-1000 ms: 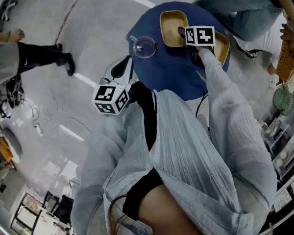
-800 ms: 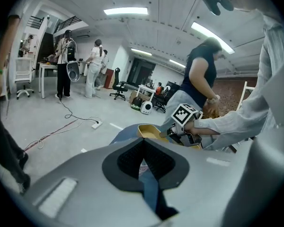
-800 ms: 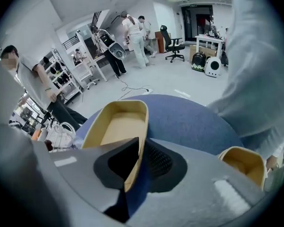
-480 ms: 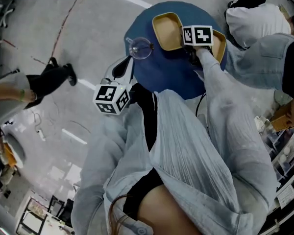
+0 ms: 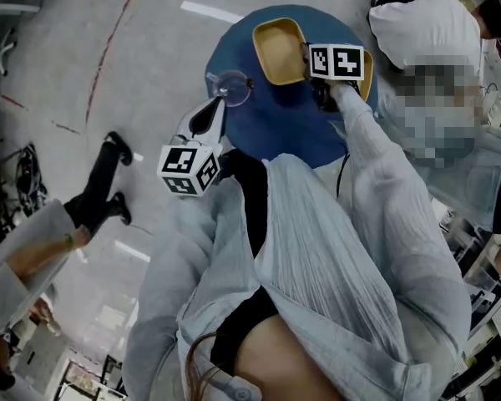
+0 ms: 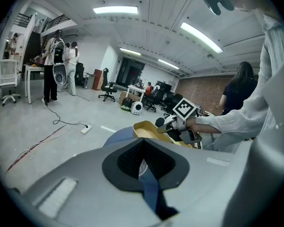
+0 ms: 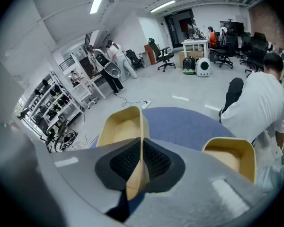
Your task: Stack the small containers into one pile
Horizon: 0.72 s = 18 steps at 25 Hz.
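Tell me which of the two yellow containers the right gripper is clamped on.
The yellow container nearer the glass cup: the right gripper pinches its side wall. The other container sits free beside it.

A tan container (image 5: 277,50) is being gripped at its rim by the right gripper (image 5: 311,57) near the blue worktop's (image 5: 275,128) far edge. The left gripper (image 5: 203,117) is being held near a clear glass dish (image 5: 231,87) at the left edge.
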Tool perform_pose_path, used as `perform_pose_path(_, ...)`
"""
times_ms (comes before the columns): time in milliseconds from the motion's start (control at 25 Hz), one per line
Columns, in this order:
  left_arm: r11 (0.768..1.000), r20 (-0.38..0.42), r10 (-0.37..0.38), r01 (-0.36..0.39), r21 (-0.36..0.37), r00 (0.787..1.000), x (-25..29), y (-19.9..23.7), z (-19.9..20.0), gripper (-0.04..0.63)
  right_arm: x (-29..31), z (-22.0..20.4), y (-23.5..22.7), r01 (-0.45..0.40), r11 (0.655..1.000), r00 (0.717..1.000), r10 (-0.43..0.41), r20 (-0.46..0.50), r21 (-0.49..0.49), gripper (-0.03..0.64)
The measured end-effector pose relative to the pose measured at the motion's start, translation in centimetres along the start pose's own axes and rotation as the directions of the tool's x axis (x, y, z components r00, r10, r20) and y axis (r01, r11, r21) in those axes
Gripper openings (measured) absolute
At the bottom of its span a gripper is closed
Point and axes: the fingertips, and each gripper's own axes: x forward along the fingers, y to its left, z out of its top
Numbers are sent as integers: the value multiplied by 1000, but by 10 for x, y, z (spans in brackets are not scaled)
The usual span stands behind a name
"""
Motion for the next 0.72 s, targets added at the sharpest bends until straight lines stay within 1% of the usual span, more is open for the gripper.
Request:
perform_pose_path(200,999,6,-47,47,28,999,3,-10,6,12,-19,1,-2,13,999,999,-14,42,41,18)
perform_pose_path(400,994,-10,-94,95,50,995,10,-11,6,12,-34,1,-13,39,995,995,-47,83,93,18)
perform_pose_path(720,978,-42,-184,187,95,982,28,-28,9,12,-68,-14,-52,86,968,984,-119,130,234,18)
